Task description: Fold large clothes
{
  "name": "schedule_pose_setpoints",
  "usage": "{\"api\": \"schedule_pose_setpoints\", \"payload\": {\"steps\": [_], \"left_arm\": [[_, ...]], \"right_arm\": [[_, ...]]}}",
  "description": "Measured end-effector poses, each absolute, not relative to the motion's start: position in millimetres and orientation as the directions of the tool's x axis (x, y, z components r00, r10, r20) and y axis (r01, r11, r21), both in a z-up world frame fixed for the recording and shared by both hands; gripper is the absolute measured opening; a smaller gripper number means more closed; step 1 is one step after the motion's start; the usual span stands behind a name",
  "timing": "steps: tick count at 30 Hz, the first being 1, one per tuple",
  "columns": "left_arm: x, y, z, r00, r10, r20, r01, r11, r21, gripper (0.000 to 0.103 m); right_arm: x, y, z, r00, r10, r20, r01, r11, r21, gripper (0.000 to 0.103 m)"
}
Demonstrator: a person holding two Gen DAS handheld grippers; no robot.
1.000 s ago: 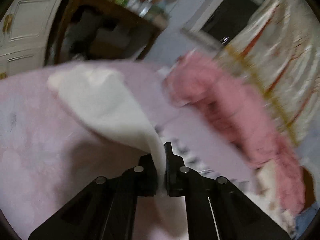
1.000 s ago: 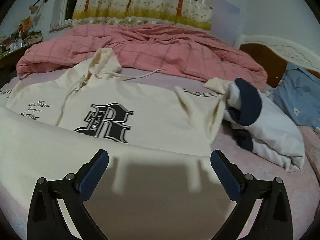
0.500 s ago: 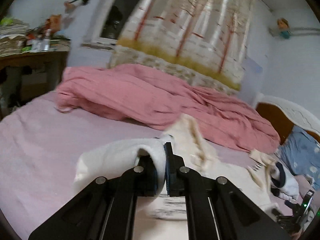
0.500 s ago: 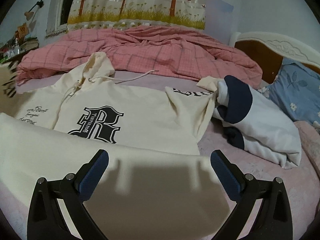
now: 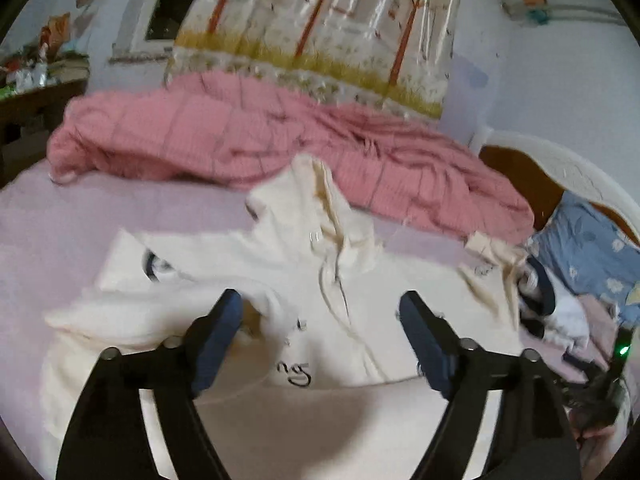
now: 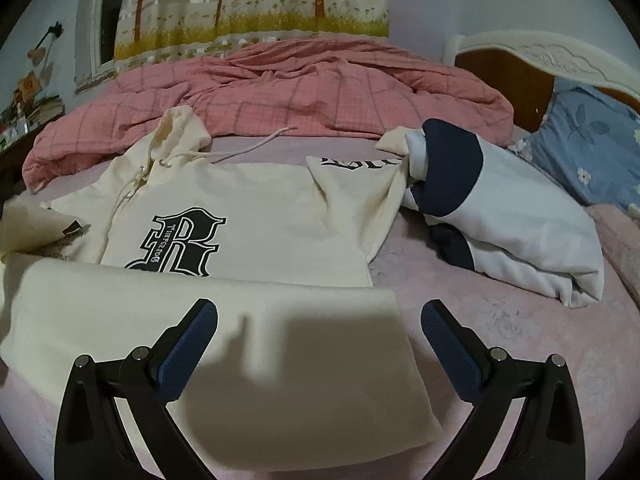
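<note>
The left gripper (image 5: 320, 308) has just been opening; its jaws now stand wide, released, with nothing between them, hovering over the cream hoodie (image 6: 248, 200) spread on the bed (image 6: 520, 320). The right gripper (image 6: 320, 320) also gapes empty above the folded-up hem at six o'clock. The likely risk: the sleeve (image 5: 132, 312) dropped at nine o'clock lies bunched, so the next fold may trap a lump. At two o'clock a white-and-navy garment (image 6: 500, 216) touches the other sleeve; the pink quilt (image 6: 300, 88) lies at twelve.
</note>
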State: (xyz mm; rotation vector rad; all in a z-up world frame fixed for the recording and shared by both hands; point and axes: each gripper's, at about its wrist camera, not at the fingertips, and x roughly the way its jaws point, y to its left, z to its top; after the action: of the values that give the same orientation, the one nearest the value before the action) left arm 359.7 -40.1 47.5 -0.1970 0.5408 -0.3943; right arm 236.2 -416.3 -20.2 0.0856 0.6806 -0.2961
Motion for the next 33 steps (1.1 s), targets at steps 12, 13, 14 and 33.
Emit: {"api": "schedule_pose_setpoints", "payload": {"steps": [12,13,14,33], "left_arm": [[359.8,80.0,82.5,0.891,-0.168,-0.422,0.072,0.969,-0.235,0.091],[374.9,91.4,78.5,0.869,-0.172,-0.465,0.051,0.964,-0.262,0.091],[387.8,103.5,74.7,0.843,-0.165,-0.512,0.009,0.956,-0.294,0.091],[408.1,235.4,-57.7,0.85,-0.165,-0.499,-0.215,0.758,-0.616,0.085]], "right_arm": [[252.9,-328.2,15.9,0.778,-0.022,-0.628,0.043,0.999,0.018,0.103],[255.7,-311.0,23.3,0.786,0.005,-0.618,0.003,1.0,0.012,0.103],[258.6,-297.8,29.5,0.792,0.028,-0.61,-0.026,1.0,0.013,0.103],[427.6,32.4,15.5,0.512,0.348,-0.785,-0.52,0.853,0.039,0.085]]}}
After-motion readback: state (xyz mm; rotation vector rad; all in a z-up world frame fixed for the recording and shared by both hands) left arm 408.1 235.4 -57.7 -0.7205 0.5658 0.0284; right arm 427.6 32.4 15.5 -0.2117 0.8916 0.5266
